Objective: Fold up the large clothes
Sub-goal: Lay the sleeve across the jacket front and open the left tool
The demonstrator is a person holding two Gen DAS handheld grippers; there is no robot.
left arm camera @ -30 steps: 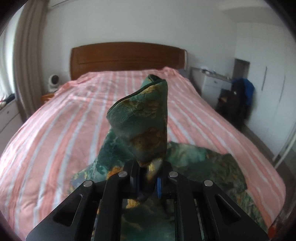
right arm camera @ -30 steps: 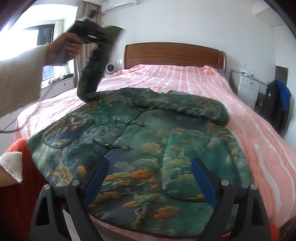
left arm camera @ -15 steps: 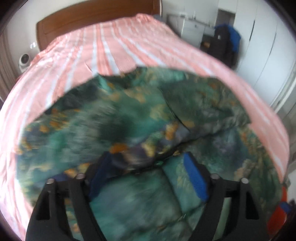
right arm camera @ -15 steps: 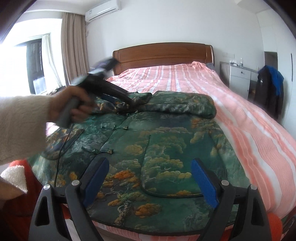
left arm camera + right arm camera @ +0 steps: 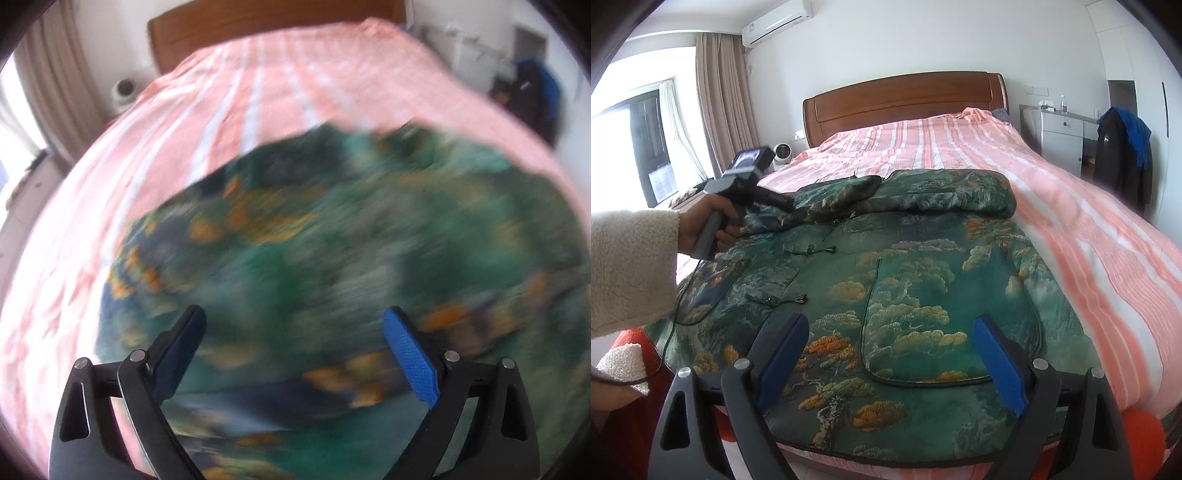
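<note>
A large green padded jacket (image 5: 923, 288) with orange and gold tree patterns lies flat on the bed, both sleeves folded across its upper part. In the left wrist view it (image 5: 332, 266) is blurred by motion. My left gripper (image 5: 293, 317) is open and empty just above the jacket; in the right wrist view it (image 5: 775, 201) sits by the folded left sleeve (image 5: 834, 195). My right gripper (image 5: 890, 325) is open and empty above the jacket's lower hem.
The bed (image 5: 1089, 229) has a pink striped cover and a wooden headboard (image 5: 905, 99). A white cabinet (image 5: 1060, 136) and a chair with dark clothes (image 5: 1123, 155) stand at the right. Curtains (image 5: 720, 103) and a window are at the left.
My left gripper carried the raised sleeve down across the jacket, let it go, and opened. The sleeve now lies folded on the jacket. My right gripper stayed open.
</note>
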